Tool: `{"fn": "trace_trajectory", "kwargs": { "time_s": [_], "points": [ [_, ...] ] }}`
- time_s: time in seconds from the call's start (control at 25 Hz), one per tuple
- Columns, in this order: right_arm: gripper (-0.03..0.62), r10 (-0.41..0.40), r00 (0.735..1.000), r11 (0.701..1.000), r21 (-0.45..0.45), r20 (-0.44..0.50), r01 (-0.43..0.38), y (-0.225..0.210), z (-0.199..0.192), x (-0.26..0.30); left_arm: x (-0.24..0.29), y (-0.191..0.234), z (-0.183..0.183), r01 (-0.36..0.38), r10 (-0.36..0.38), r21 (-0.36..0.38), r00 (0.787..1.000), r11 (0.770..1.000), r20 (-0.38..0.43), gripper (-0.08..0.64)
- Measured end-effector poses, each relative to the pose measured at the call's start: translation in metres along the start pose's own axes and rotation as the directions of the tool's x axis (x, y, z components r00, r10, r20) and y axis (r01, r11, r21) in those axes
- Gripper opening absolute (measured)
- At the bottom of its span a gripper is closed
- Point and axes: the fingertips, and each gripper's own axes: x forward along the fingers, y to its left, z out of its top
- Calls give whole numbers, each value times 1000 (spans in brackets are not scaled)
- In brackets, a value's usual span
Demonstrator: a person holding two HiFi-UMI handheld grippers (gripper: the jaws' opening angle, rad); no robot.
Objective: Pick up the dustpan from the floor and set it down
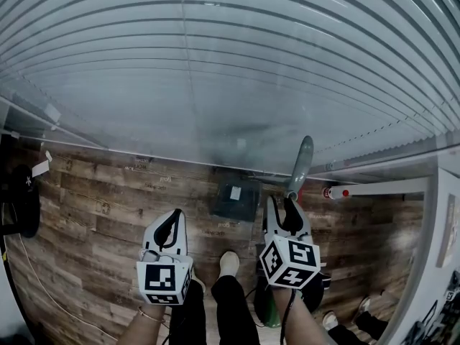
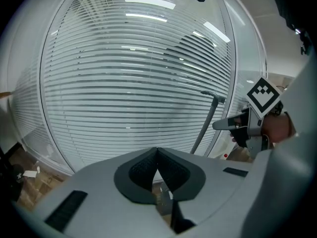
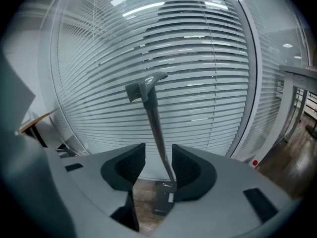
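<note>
**Head view.** The dustpan (image 1: 236, 200) sits on the wooden floor (image 1: 108, 207), at the far edge where the floor meets the glass wall (image 1: 215, 85) with its blinds. It is a dark, flat, square pan with a small pale sticker on it. Its long grey handle (image 1: 302, 157) sticks up and leans to the right. The right gripper (image 1: 284, 210) is at the low part of that handle. The left gripper (image 1: 175, 218) is off to the side, well apart from the pan. The pan is close to the glass, so I think a lift that swings could bump it there.

**Left gripper view.** This gripper's jaws are pressed together at the tips, with nothing in them. The handle stands far off to the right. If the pan tips, this gripper is too far away to help.

**Right gripper view.** The jaws are spread wide. The thin handle stands between them, much nearer the right-hand pad, and it is not pinched. If the jaws close off-centre like this, they may push the handle sideways and tip the pan. The handle looks smooth and round, so it could also turn in the pads and let the pan swing. Its top ends in a bent cap.
</note>
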Motion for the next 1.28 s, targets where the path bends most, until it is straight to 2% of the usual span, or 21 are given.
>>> {"fn": "trace_trajectory", "kwargs": {
  "time_s": [0.64, 1.12, 1.28],
  "points": [
    [178, 10, 1000, 1000, -4, -1, -10, 3, 8, 27, 2, 9, -15, -27, 27, -30, 999, 999, -27, 17],
    [176, -23, 1000, 1000, -19, 17, 23, 0, 15, 37, 3, 16, -23, -43, 42, -44, 998, 998, -43, 17],
    [146, -38, 999, 998, -39, 23, 39, -1, 16, 39, 4, 17, -26, -48, 46, -49, 998, 998, -50, 17]
  ]
}}
